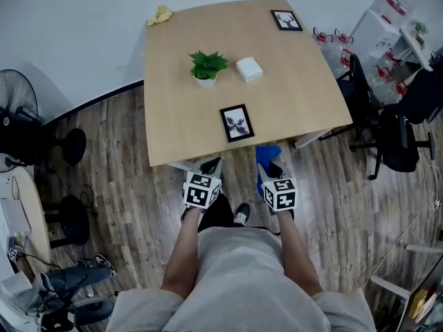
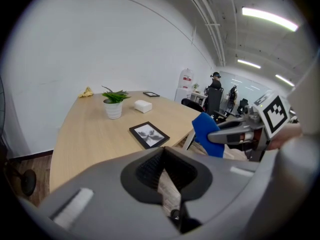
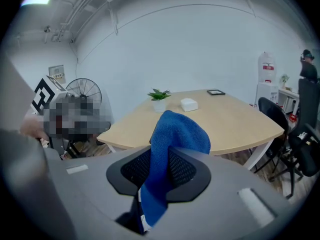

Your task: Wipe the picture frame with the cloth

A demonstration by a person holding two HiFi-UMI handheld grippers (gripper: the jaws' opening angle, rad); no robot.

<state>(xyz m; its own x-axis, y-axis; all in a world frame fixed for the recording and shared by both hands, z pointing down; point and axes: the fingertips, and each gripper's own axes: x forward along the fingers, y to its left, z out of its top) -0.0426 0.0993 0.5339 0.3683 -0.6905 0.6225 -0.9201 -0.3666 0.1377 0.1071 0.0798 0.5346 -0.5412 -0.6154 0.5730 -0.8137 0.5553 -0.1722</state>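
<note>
A black picture frame [image 1: 236, 122] with a dark print lies flat near the front edge of the wooden table [image 1: 291, 88]; it also shows in the left gripper view [image 2: 149, 134]. Both grippers hang below the table's front edge, in front of the person's body. My right gripper [image 1: 268, 166] is shut on a blue cloth [image 1: 267, 152], which stands up between its jaws [image 3: 172, 139] and shows in the left gripper view [image 2: 207, 134]. My left gripper [image 1: 210, 166] is shut with nothing in it [image 2: 167, 176]. The near frame is hidden in the right gripper view.
A small potted plant [image 1: 207, 68] and a white box [image 1: 249, 68] stand mid-table. A second picture frame [image 1: 286, 20] lies at the far right corner, a yellow cloth [image 1: 160, 14] at the far left. Office chairs [image 1: 387, 126] stand right, fans [image 1: 17, 109] left.
</note>
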